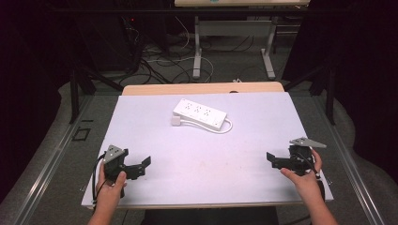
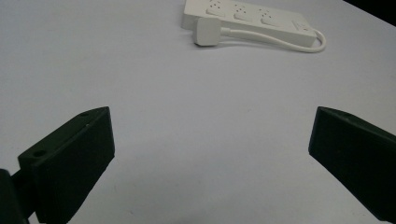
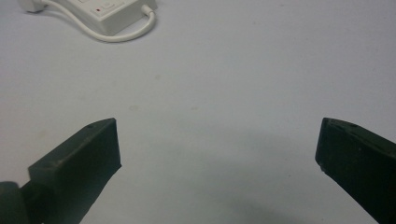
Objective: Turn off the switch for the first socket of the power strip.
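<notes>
Pale lavender-white sheeting covers the table (image 1: pixel 155 187) in front of us, laid over a wooden top whose far edge peeks out beyond it, with dark curtains and tangled floor cables behind.

Nearest to us, at the front corners, we hold the two tools low over the sheet. Our left black two-jaw gripper (image 1: pixel 141 167) sits at the near left, its grey three-cornered plate on top, and in the left gripper view its jaws stand spread wide with bare sheet between them and nothing in their hold (image 2: pixel 210 158). Our right black two-jaw gripper (image 1: pixel 272 160) mirrors it at the near right, jaws likewise wide apart and empty (image 3: pixel 217 158). Both point inward and forward, which we judge to be a ready stance: set well apart so that each can come at the work from its own side.

Farther off, near the middle of the table toward its far edge, lies the white plastic power strip (image 1: pixel 200 114), flat and angled, well clear of both grippers. Its short white cord (image 1: pixel 227 128) loops round from one end and runs back along the near side, ending in a white flat plug (image 1: pixel 176 120) resting on the sheet just beside the strip's body, unplugged. We judge that this plug, facing us, is the easiest part to reach first.
</notes>
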`<state>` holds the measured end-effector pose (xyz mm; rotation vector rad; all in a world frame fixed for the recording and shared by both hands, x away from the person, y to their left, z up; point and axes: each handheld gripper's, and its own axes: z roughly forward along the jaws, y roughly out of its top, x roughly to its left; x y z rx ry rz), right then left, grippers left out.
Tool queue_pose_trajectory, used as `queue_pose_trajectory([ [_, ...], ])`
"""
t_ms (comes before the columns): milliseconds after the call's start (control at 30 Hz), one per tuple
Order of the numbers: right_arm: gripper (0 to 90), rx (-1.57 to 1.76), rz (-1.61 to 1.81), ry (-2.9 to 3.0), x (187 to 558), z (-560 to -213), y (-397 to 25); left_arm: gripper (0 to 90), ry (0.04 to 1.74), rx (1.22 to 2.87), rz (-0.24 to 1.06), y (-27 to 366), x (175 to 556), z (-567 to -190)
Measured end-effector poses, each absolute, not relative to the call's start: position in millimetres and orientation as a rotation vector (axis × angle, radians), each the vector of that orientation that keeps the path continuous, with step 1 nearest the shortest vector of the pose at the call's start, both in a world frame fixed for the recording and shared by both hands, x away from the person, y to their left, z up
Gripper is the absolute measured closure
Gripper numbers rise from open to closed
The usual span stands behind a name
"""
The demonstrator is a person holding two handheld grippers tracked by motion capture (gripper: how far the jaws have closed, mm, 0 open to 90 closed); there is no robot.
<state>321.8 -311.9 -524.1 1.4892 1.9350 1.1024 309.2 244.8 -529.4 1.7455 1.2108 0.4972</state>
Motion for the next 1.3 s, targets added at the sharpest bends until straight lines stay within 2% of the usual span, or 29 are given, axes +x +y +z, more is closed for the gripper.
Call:
queue_pose_trajectory([
  [533,0.0,1.375,1.114,1.956,324.6,-511.4,-285.1,0.2,1.201,1.779,0.502,243.4,308.5,-529.8],
  [933,0.2,1.32,1.119,1.977,337.3,-481.3,-273.7,0.2,1.208,1.77,0.5,244.7,306.9,-529.2],
  [1300,2.0,1.283,1.101,2.008,350.0,-469.4,-256.0,0.2,1.21,1.773,0.5,245.0,304.1,-528.1],
])
